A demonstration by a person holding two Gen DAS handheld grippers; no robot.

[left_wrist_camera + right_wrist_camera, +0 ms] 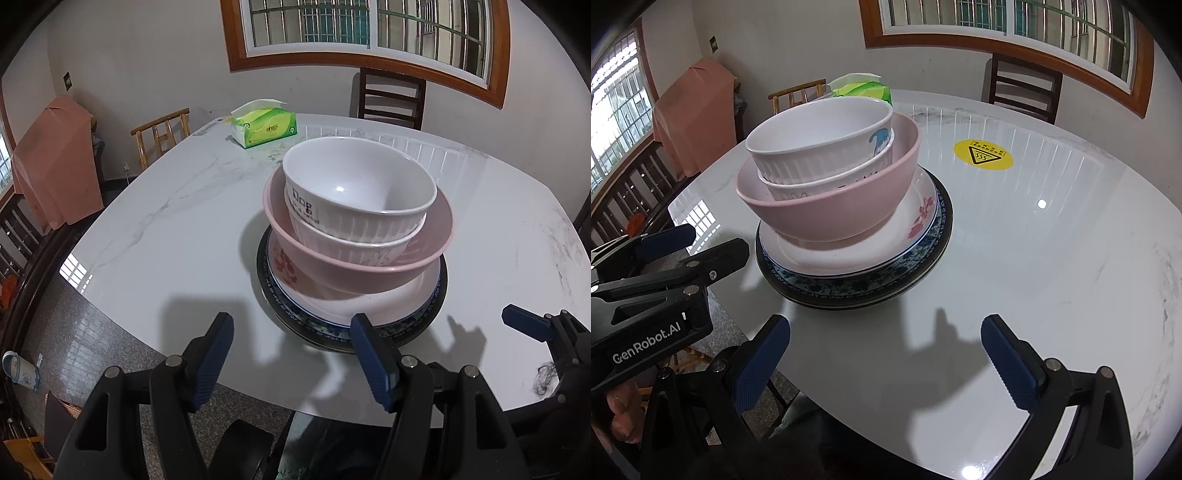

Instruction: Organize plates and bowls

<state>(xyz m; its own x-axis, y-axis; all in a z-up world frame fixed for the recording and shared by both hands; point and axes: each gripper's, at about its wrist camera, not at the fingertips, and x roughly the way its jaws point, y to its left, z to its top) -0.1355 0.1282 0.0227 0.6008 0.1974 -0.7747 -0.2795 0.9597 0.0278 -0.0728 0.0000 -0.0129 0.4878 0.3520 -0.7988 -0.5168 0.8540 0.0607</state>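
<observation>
Two bowls [360,188] sit upright, mouths upward; left gripper [291,356] and right gripper [884,360] fingers spread, empty.

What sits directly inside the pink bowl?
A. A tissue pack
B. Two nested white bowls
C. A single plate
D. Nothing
B: two white bowls, one nested in the other, stand inside the pink bowl, which rests on the stacked plates.
</observation>
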